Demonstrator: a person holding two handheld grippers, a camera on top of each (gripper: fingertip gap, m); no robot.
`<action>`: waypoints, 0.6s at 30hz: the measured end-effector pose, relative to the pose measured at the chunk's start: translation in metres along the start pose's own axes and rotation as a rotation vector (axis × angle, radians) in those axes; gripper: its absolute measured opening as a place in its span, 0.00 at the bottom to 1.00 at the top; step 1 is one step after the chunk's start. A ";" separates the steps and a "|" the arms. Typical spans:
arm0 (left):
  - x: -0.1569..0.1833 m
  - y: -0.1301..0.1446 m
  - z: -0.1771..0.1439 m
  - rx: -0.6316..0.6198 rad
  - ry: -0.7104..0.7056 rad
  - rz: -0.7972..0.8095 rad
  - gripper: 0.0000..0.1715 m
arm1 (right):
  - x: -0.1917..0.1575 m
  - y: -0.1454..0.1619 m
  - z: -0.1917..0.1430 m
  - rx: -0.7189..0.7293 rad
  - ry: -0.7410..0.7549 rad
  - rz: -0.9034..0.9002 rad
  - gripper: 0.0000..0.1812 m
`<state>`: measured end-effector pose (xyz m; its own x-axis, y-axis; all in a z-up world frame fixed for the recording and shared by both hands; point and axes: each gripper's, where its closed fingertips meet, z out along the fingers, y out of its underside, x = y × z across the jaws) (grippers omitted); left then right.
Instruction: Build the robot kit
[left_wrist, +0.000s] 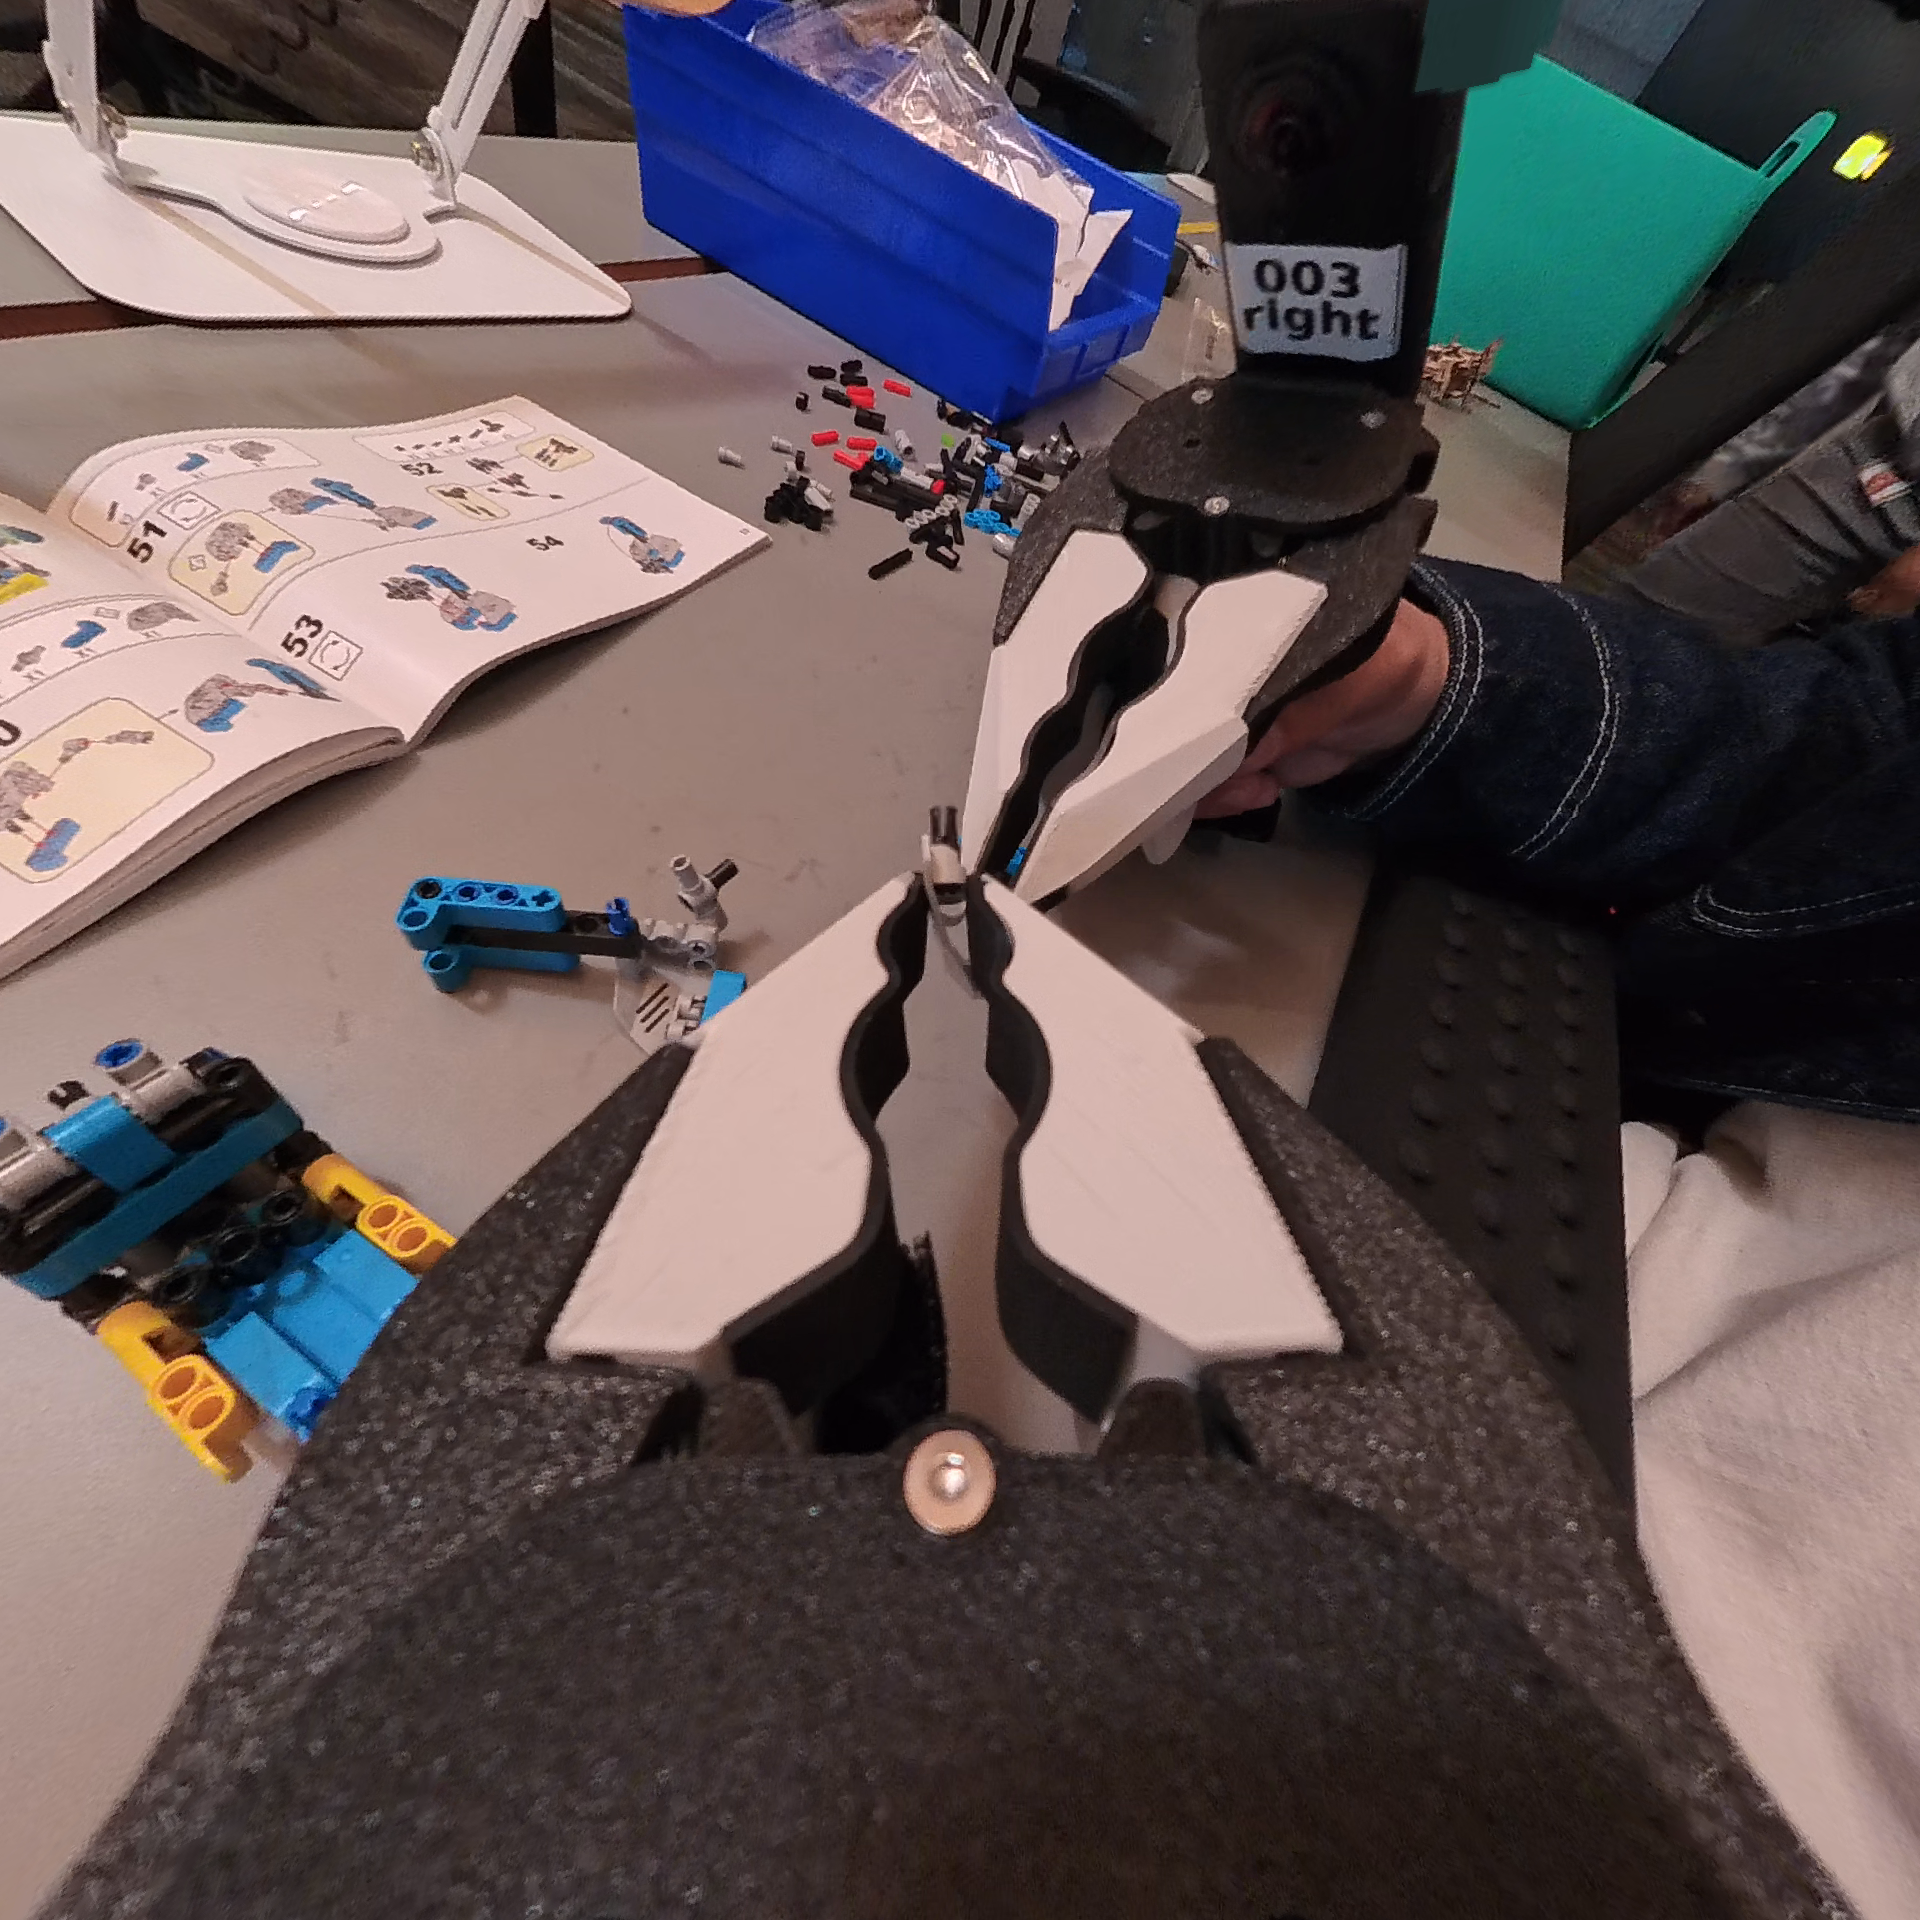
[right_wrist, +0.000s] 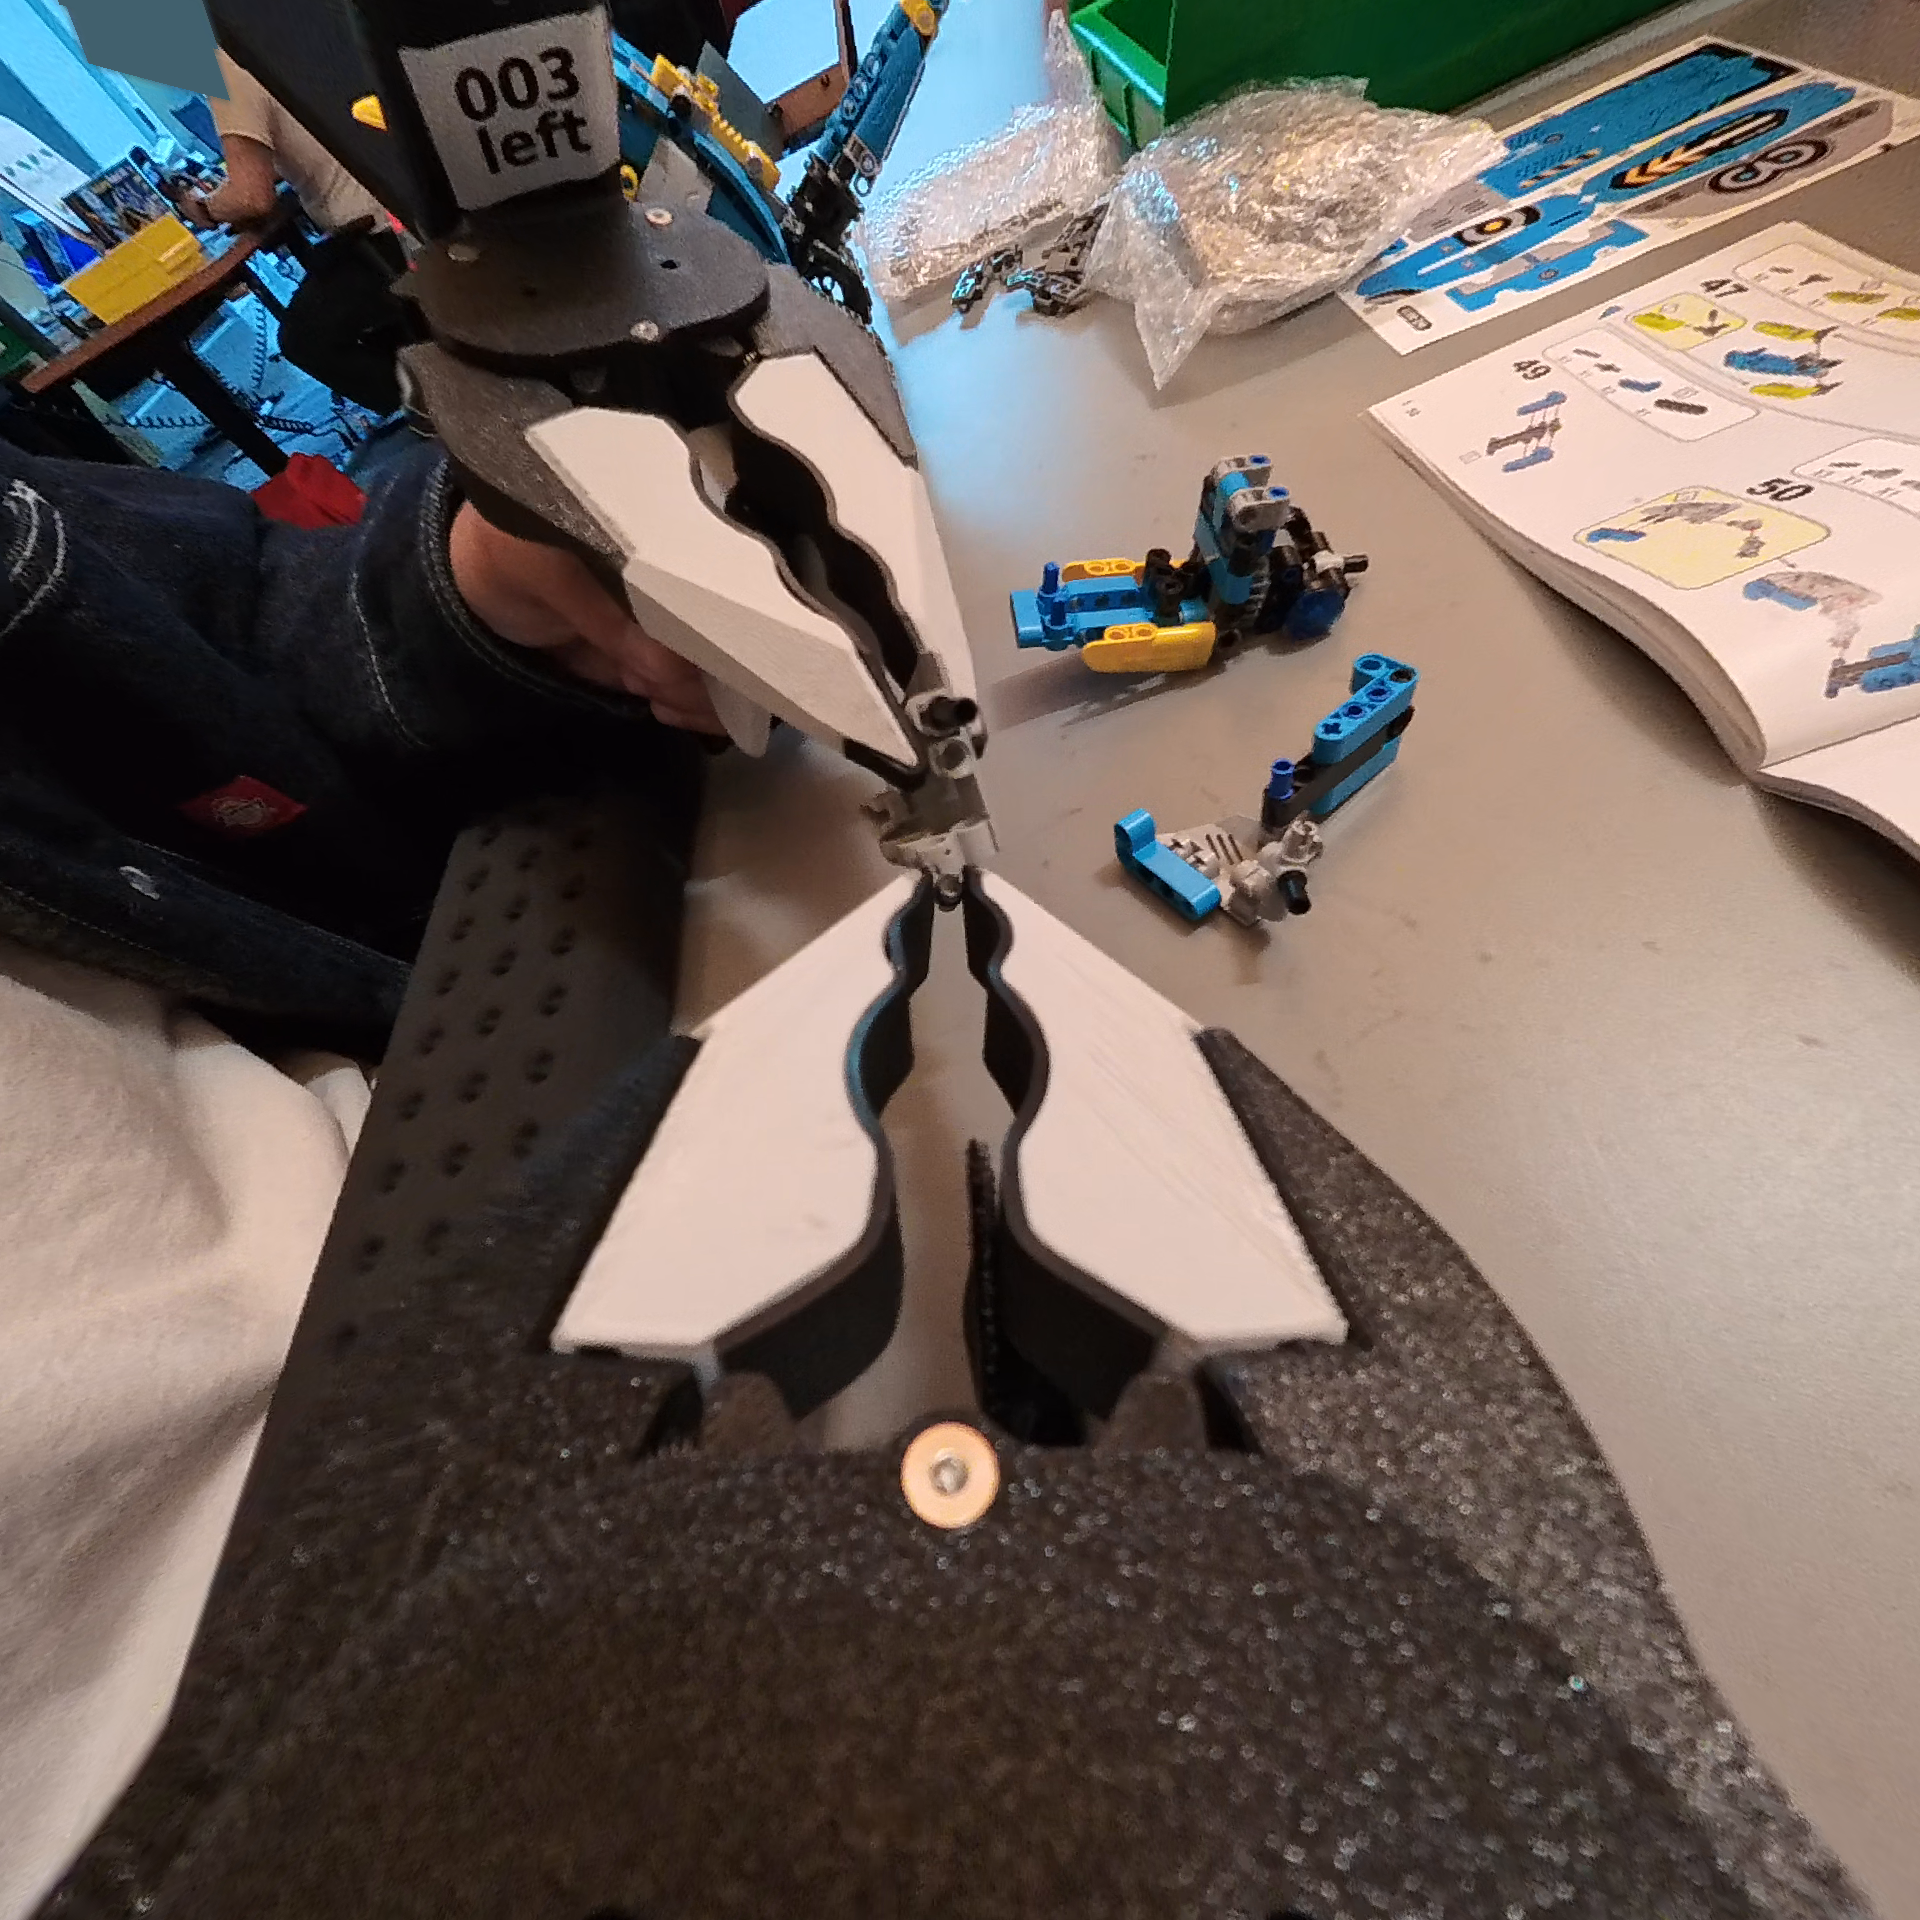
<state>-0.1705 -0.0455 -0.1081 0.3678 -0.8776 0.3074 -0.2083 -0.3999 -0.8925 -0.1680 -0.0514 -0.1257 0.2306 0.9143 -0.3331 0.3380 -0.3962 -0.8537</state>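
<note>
Both grippers, left gripper (left_wrist: 943, 883) and right gripper (right_wrist: 943, 878), pinch one half-hidden grey connector piece (right_wrist: 940, 769).

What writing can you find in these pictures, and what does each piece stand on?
I do not copy writing; its bearers:
First white label, left wrist view.
Second white label, right wrist view.
Instruction booklet: step numbers.
Sticker sheet: too small.
Red sleeve patch: blurred.

White label (left_wrist: 1311, 301), black print, on stem of right gripper (left_wrist: 1003, 883). Second label (right_wrist: 511, 109), same kind, on stem of left gripper (right_wrist: 951, 800). Printed step numbers on open booklet (left_wrist: 312, 582) at left edge of worktop (left_wrist: 727, 727). Wording not transcribed.
</note>
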 end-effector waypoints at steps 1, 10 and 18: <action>0.000 0.000 0.000 -0.002 -0.002 -0.001 0.04 | 0.000 0.000 0.000 -0.003 0.005 -0.005 0.03; -0.010 0.001 -0.002 -0.003 -0.034 -0.036 0.04 | 0.082 0.036 -0.072 -0.348 0.504 -0.217 0.03; -0.006 0.005 0.001 -0.022 -0.008 -0.035 0.04 | 0.081 0.044 -0.094 -0.275 0.456 -0.145 0.03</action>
<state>-0.1727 -0.0422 -0.1149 0.3825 -0.8610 0.3353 -0.2151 -0.4359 -0.8739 -0.0481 -0.0027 -0.1529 0.5149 0.8563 0.0398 0.6077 -0.3319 -0.7215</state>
